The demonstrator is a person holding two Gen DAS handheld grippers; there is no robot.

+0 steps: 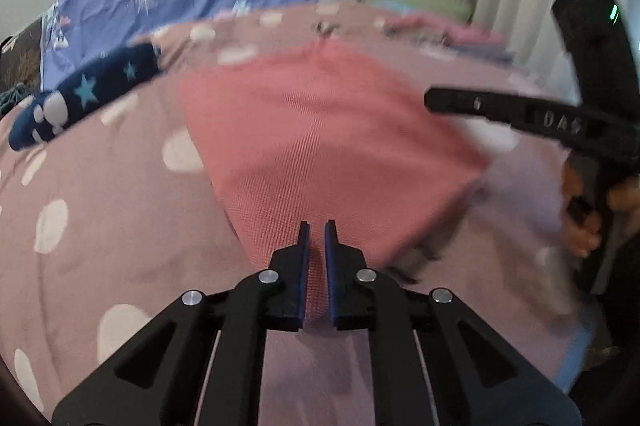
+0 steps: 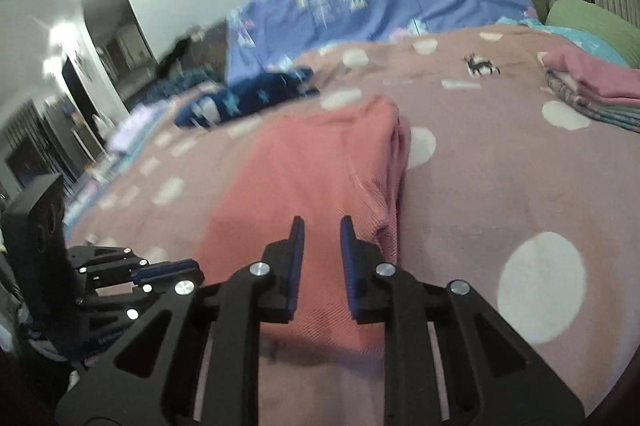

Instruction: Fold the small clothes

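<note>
Jaws of our left gripper (image 1: 317, 226) sit nearly together over the pink garment (image 1: 320, 130) on the spotted bedspread (image 1: 100, 210), seemingly pinching nothing. Our right gripper (image 2: 322, 222) hovers slightly apart above it, though blur obscures contact.

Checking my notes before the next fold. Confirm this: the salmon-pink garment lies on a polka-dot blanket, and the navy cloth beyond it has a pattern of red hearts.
One detail is wrong: the navy cloth shows light blue stars, not red hearts, as the left wrist view shows. The rest stands: the salmon-pink garment lies on the polka-dot blanket.
</note>
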